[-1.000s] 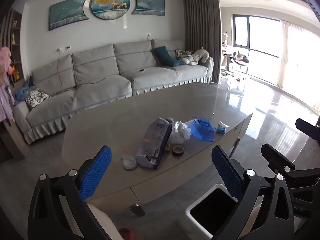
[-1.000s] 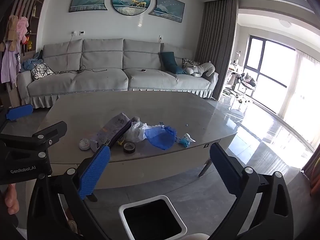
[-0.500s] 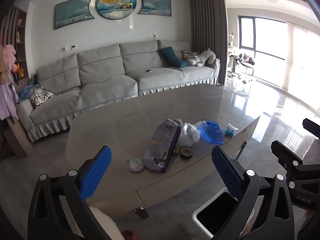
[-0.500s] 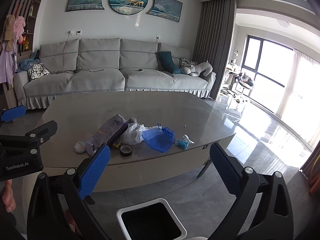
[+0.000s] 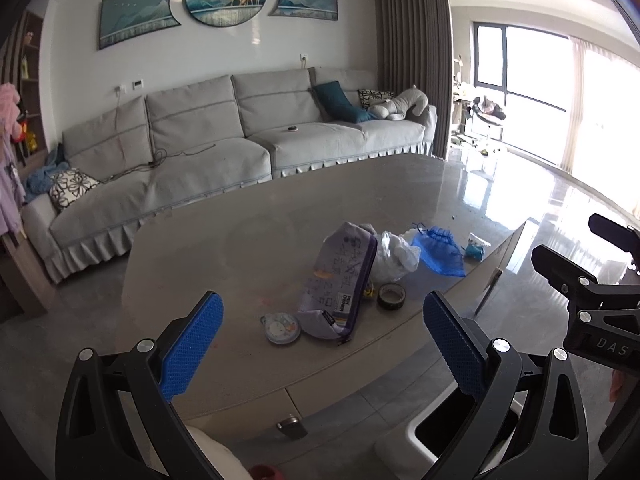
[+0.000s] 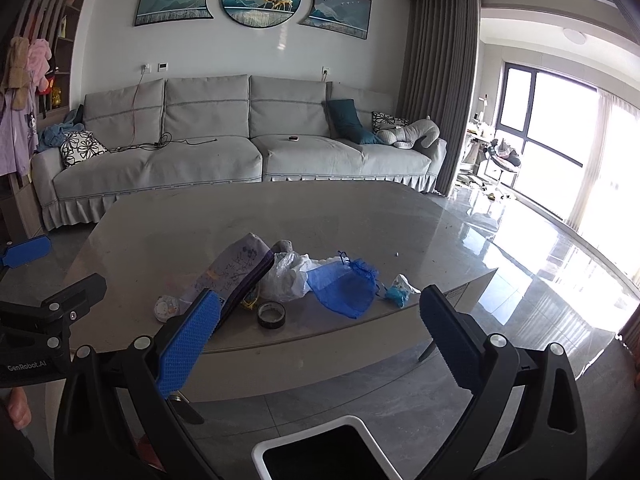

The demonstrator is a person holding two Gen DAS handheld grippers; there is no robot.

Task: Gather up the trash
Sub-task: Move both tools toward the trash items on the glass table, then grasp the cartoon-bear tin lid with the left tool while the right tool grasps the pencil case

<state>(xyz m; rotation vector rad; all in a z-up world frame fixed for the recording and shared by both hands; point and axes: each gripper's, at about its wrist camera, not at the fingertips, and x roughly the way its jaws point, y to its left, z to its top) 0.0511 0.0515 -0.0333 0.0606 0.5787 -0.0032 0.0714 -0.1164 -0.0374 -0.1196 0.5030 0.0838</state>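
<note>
Jaws on both grippers stand spread wide with nothing between them. Left gripper [image 5: 323, 334] is held above the near edge of the tabletop [image 5: 248, 240]; right gripper [image 6: 320, 328] is held just beside it, over the floor in front of the same edge.

Items on the tabletop, left to right, as seen from the left wrist view:
- Small round tin [image 5: 282, 328] with a pale printed lid, lying flat near the front edge.
- Pencil case [image 5: 340, 280], lilac with a dark zip, lying lengthwise, its near end just beside the tin.
- Roll of dark tape [image 5: 391, 296], lying flat, just right of the pencil case.
- Crumpled clear plastic bag [image 5: 394, 254], behind the tape and touching the pencil case.
- Blue mesh pouch [image 5: 440, 252] with a drawstring, partly against the plastic bag.
- Small blue and white wrapper [image 5: 476, 246], close to the right corner.

All six lie in one cluster toward the front right part of the tabletop; none is touched by either gripper.

White bin [image 6: 320, 452] with a dark open mouth stands on the floor below the front edge, directly under the right gripper. Grey sofa [image 6: 240, 152] runs along the far wall behind the tabletop.
</note>
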